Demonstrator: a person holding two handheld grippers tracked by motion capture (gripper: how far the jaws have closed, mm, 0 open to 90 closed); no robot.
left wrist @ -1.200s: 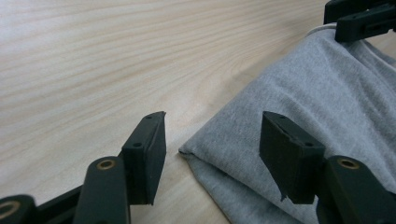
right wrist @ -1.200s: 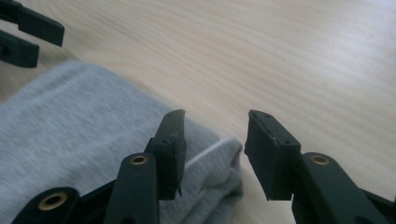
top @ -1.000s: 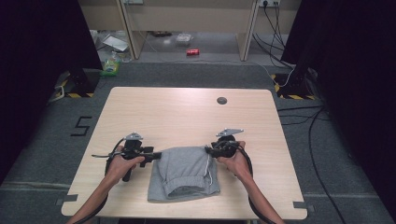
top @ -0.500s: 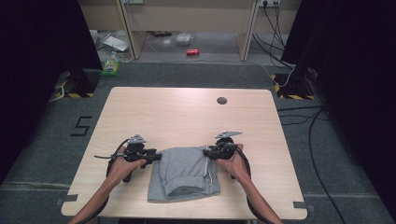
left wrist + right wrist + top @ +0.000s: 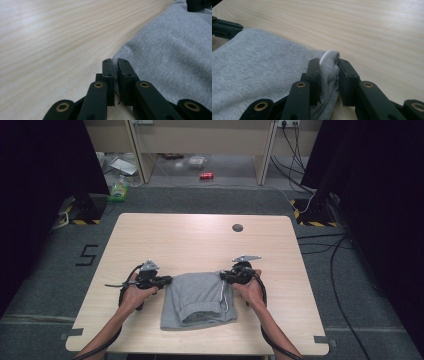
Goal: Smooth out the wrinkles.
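My left gripper (image 5: 115, 65) has just closed, pinching the soft grey folded sweatpants (image 5: 199, 300) at a thin corner. My right gripper (image 5: 328, 67) has been closing, clamping a bunched fold on the pale wood-grain table (image 5: 200, 240)

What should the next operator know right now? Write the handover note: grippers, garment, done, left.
Left gripper: jaws have just closed, pinching the far left corner of the grey garment.
Right gripper: jaws have just been closing, gripping a bunched far right corner with white lining.
Garment: folded, flat on the table, near the person's edge.
Done: both far corners gripped.
Left: probably lift the corners together and fold or move the garment; nothing raised yet.
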